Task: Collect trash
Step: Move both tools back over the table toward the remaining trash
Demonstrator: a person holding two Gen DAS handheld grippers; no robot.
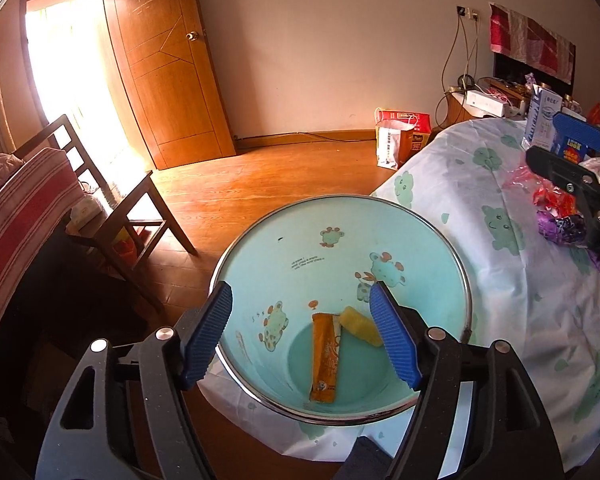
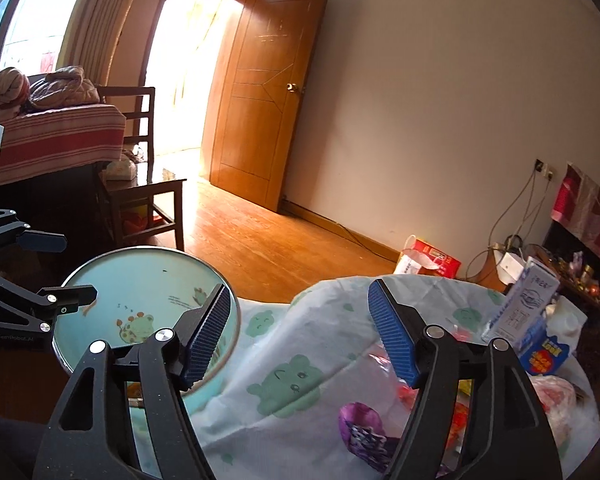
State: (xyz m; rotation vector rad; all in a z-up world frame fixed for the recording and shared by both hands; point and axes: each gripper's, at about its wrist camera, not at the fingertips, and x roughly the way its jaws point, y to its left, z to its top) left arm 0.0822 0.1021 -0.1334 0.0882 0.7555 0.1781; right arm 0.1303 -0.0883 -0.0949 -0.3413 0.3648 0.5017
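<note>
The desk [image 2: 300, 360], under its cartoon cloth, lies ahead of the right gripper [image 2: 300, 332], which hangs open and empty. Directly below the left gripper [image 1: 300, 336], also open and empty, the pale-blue bin [image 1: 465, 280] holds an orange sachet [image 1: 324, 356] and a yellow wrapper [image 1: 360, 326]. Judging the drop done, next comes the purple wrapper [image 2: 364, 432] just under the right gripper.

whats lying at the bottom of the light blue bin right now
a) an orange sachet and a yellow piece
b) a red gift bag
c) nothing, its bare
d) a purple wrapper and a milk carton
a: the left wrist view looks down into the bin, where an orange sachet lies beside a yellow piece on its floor, under the open left gripper.
</note>
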